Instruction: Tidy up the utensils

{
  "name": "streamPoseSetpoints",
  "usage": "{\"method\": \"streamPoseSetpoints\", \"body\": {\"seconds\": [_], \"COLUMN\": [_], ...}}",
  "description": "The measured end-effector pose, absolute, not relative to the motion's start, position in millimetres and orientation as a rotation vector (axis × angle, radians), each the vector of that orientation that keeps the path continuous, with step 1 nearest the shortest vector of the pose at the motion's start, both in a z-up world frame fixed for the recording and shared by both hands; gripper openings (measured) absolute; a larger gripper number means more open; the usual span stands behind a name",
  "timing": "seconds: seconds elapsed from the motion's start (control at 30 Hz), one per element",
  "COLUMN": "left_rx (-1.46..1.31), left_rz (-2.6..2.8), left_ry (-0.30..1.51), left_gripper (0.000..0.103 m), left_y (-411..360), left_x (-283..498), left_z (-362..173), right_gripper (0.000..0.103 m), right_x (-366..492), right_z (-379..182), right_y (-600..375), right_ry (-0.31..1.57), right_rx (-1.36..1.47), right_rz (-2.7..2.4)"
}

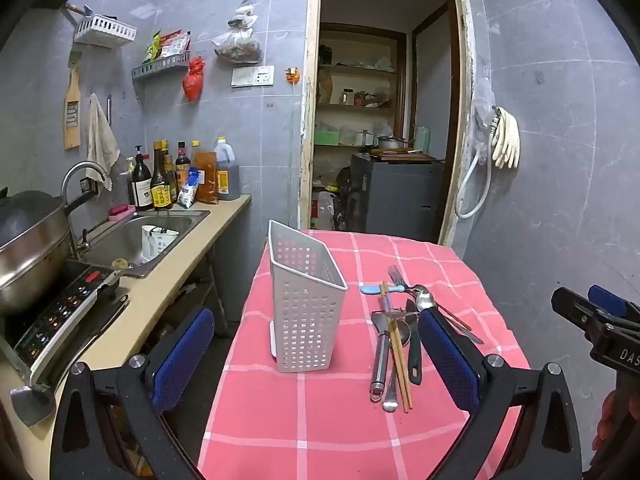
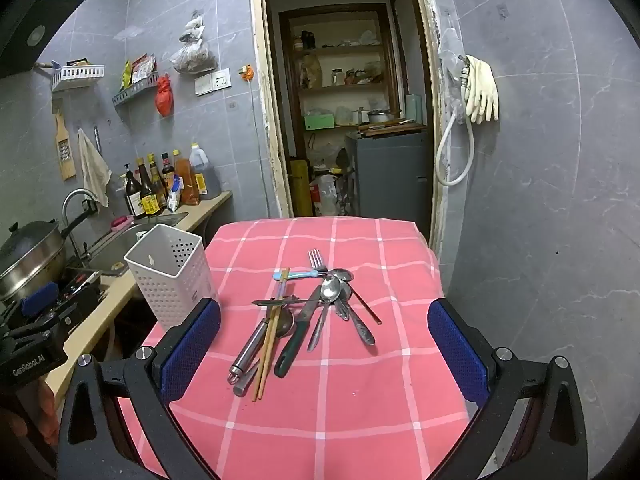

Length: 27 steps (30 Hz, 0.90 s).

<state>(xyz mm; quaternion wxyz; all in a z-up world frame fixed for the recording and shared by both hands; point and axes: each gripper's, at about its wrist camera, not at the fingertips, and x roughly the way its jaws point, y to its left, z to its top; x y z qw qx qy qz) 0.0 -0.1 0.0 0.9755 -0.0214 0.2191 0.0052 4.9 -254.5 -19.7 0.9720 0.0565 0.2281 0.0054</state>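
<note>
Utensils lie in a loose pile [image 2: 304,312] on the surface [image 2: 360,400], which is covered by a pink checked cloth; the pile is mid-surface, right of the holder. Contents seen: a fork [image 2: 317,259] at the far end, tines pointing away; a light blue handled piece [image 2: 294,275] lying crosswise just near of it; several metal spoons [image 2: 332,290] overlapping on the right side; a knife with a dark green handle [image 2: 290,354] in the middle, handle toward the camera; wooden chopsticks [image 2: 269,344] left of the knife; a steel-handled tool [image 2: 250,350], possibly a peeler, leftmost. How many spoons are in the stack is hard to tell, since they overlap.

White perforated utensil holder [image 1: 306,300] stands upright near the left edge of the surface, apart from the pile. Its interior appears bare in the right wrist view.

Left gripper [image 1: 316,360]: jaws wide apart, nothing between the pads; the holder and the near ends of the utensils show in the gap. Right gripper [image 2: 324,352]: jaws wide apart, holding nothing, framing the pile.

Left of the surface: a counter with a sink [image 1: 136,236], bottles [image 1: 160,184] at its far end and a lidded wok [image 1: 28,232] on a cooktop. Far side: an open doorway [image 1: 384,120] to a storage room. Rubber gloves [image 1: 506,140] hang on the right wall.
</note>
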Motion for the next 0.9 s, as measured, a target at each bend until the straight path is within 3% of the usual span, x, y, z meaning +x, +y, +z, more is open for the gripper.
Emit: {"method": "streamPoseSetpoints", "body": {"seconds": [0.9], "left_rx": [-0.059], "left_rz": [0.002], "left_ry": [0.444], "left_gripper": [0.103], "left_y": [0.4], "left_x": [-0.4], "left_z": [0.2], "right_gripper": [0.102], "right_x": [5.6], "right_z": [-21.4], "right_y": [-251.6], "right_ry": [0.466], "right_rx": [0.112], "right_rz": [0.011]}}
